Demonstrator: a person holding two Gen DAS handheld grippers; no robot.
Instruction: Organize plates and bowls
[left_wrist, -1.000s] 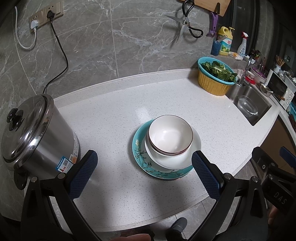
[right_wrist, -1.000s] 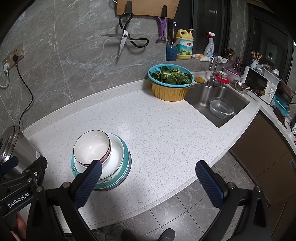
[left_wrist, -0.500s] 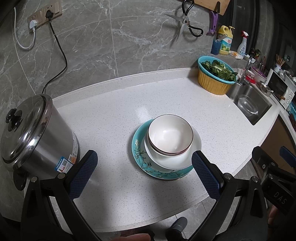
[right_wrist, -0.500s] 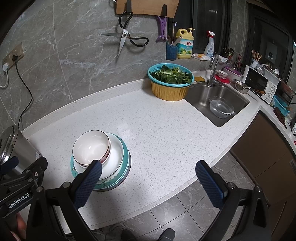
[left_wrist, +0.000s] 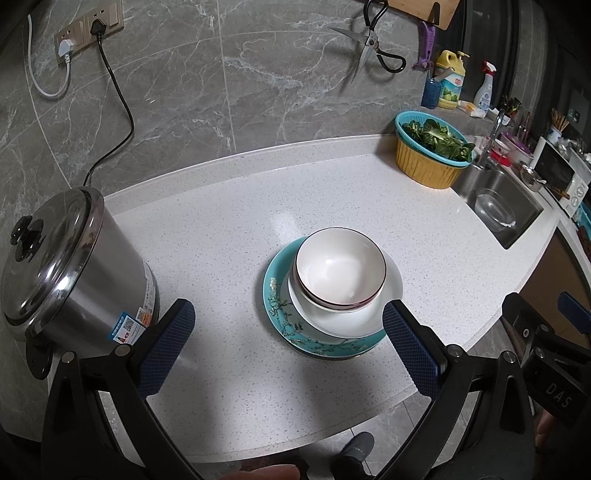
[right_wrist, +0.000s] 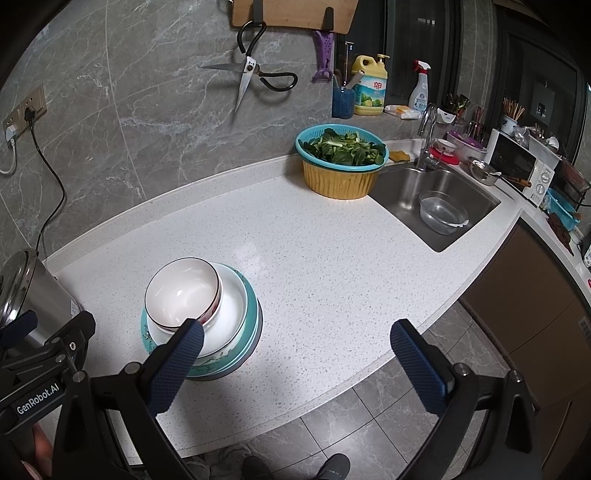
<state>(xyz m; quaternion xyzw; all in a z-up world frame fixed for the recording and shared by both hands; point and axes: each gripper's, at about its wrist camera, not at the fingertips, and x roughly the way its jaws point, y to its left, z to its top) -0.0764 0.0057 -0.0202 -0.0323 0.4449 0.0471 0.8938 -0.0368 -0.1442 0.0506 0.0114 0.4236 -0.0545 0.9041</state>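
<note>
A white bowl (left_wrist: 340, 267) with a dark red rim sits on a white plate (left_wrist: 384, 306), which rests on a teal flowered plate (left_wrist: 277, 306) on the white counter. The same stack shows in the right wrist view: bowl (right_wrist: 181, 291), white plate (right_wrist: 232, 310), teal plate (right_wrist: 251, 325). My left gripper (left_wrist: 288, 343) is open, held above the counter's front edge with the stack just ahead between its fingers. My right gripper (right_wrist: 295, 354) is open and empty, to the right of the stack.
A steel pot with lid (left_wrist: 55, 266) stands at the left, its cord running to a wall socket. A yellow and teal basket of greens (right_wrist: 341, 162) sits by the sink (right_wrist: 439, 206), which holds a clear bowl. Scissors hang on the wall.
Both grippers drifted very slightly; the stack sits a touch lower in the left view. Nothing was taken hold of or let go.
</note>
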